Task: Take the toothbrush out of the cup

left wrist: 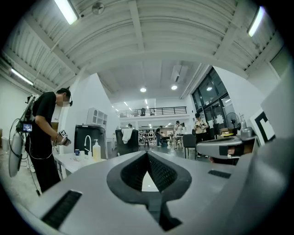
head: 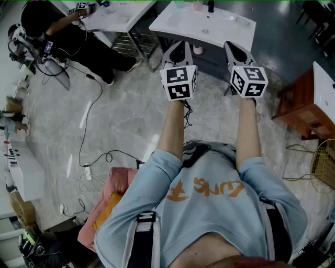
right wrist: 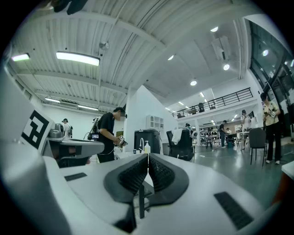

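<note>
Beyond the person's blue shirt (head: 220, 209), left gripper (left wrist: 148, 153) and right gripper (right wrist: 148, 156) point level, both clenched empty.

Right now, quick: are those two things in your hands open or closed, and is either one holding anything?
Left grey gripper: jaws closed, holding nothing.
Right grey gripper: jaws closed, holding nothing.

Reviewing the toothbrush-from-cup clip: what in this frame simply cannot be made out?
Toothbrush: visible in no view.
Head view: the small containers on the sink counter are cut by the top edge and too small; which is the cup is unclear.
Left gripper view: the left gripper, shut and level, blocks what stands on the counter with its own body.
Right gripper view: the right gripper, shut, does the same.
</note>
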Available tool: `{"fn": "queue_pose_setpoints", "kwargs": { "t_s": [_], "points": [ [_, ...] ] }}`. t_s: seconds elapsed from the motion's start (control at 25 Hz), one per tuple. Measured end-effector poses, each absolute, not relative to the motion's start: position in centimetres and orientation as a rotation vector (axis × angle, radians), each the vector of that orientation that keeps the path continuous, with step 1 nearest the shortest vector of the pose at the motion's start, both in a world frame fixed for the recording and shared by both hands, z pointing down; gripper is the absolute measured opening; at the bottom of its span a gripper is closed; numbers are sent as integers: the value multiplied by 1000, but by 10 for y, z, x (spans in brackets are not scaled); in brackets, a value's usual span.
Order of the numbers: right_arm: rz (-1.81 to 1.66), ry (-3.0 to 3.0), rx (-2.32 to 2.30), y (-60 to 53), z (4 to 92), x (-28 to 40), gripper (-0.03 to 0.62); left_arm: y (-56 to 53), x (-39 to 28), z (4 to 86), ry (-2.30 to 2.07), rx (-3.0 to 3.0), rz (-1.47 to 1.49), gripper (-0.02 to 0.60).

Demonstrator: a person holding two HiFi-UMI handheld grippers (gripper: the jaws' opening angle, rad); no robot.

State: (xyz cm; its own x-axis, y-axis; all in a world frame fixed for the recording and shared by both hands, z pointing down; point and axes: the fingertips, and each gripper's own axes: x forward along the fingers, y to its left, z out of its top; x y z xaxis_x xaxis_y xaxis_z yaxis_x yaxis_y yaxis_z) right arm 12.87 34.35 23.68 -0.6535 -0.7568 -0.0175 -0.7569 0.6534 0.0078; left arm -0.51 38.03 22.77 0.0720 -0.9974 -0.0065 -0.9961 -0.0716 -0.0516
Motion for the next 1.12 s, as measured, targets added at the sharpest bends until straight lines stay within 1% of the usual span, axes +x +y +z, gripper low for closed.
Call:
{"fn": "queue_pose_setpoints", "kwargs": {
  "t_s": [0.24, 0.64, 1.12],
  "points": [
    [33, 2848, -1310, 329, 232, 136, 29, 368, -3, 231, 2126, -2259, -49, 20],
    [-85, 2822, -1276, 306, 238, 140, 29, 360, -19, 238, 2199, -2212, -105, 20],
    [-98, 2800, -1227, 284, 225, 134, 29, 344, -36, 220, 2206, -2160, -121, 20]
  ]
}}
